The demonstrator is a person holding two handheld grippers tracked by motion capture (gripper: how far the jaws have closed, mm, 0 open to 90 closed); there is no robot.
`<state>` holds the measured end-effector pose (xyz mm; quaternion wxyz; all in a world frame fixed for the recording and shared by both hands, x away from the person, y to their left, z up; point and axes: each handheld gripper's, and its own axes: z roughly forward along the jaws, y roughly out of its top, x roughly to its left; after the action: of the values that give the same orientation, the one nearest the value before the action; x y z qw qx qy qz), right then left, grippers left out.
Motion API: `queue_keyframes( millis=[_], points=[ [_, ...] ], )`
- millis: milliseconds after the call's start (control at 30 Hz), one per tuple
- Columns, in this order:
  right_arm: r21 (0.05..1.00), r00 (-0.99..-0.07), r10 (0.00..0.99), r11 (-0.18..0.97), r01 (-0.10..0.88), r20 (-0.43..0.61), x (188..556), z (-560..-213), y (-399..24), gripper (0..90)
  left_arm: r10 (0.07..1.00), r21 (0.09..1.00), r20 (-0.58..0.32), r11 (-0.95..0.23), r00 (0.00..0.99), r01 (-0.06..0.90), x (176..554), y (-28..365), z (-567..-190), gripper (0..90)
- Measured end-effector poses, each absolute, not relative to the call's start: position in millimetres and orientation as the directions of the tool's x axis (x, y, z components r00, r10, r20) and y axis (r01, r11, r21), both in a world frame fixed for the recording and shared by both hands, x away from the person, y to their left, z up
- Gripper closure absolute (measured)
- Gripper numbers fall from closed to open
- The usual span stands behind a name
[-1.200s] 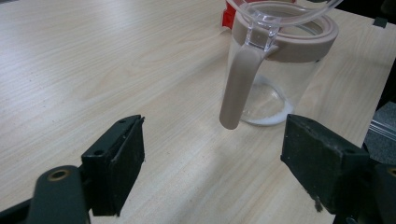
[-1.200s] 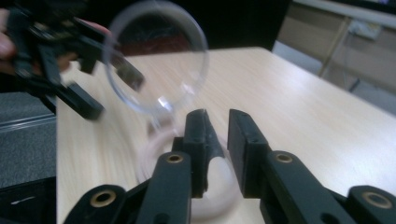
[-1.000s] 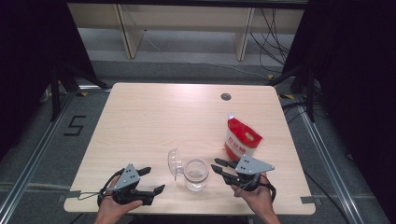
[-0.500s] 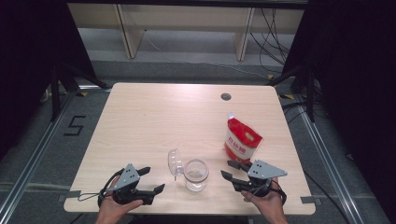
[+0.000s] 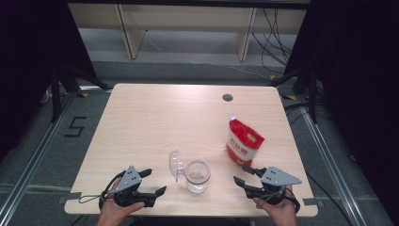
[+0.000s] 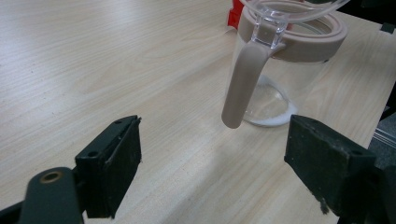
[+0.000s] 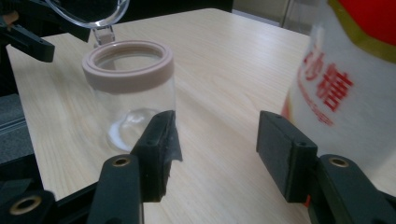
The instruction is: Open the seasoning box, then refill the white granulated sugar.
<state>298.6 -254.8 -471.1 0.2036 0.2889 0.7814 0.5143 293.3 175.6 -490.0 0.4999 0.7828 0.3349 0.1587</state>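
A clear jar (image 5: 197, 176) with its hinged lid (image 5: 176, 164) swung open is stood near the table's (image 5: 155, 122) front edge, a little white powder seen at its bottom. The red pouch (image 5: 243, 144) is stood at about 2 o'clock from it, apart. The right gripper (image 5: 244, 176), jaws just opened and nothing between them, is held at 3 o'clock of the jar, beside the pouch. The left gripper (image 5: 154, 182) is held spread and empty at 9 o'clock. A fresh grasp is judged to be in preparation; next, the pouch would probably need to be enclosed squarely.
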Motion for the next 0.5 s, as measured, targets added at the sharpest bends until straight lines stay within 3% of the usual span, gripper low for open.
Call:
queue_keyframes(
  millis=[200, 500],
  points=[
    [0.923, -0.721, 0.692, 0.281, 0.263, -0.005, 295, -473, -270, 44.3, 0.683, 0.891, -0.095, -0.266, 0.724, 0.368, 293, 176, -490, 18.0],
    [0.926, -0.620, 0.785, 0.229, 0.299, 0.006, 299, -477, -288, 32.7, 0.684, 0.895, -0.108, -0.248, 0.721, 0.370, 293, 175, -489, 18.0]
  ],
)
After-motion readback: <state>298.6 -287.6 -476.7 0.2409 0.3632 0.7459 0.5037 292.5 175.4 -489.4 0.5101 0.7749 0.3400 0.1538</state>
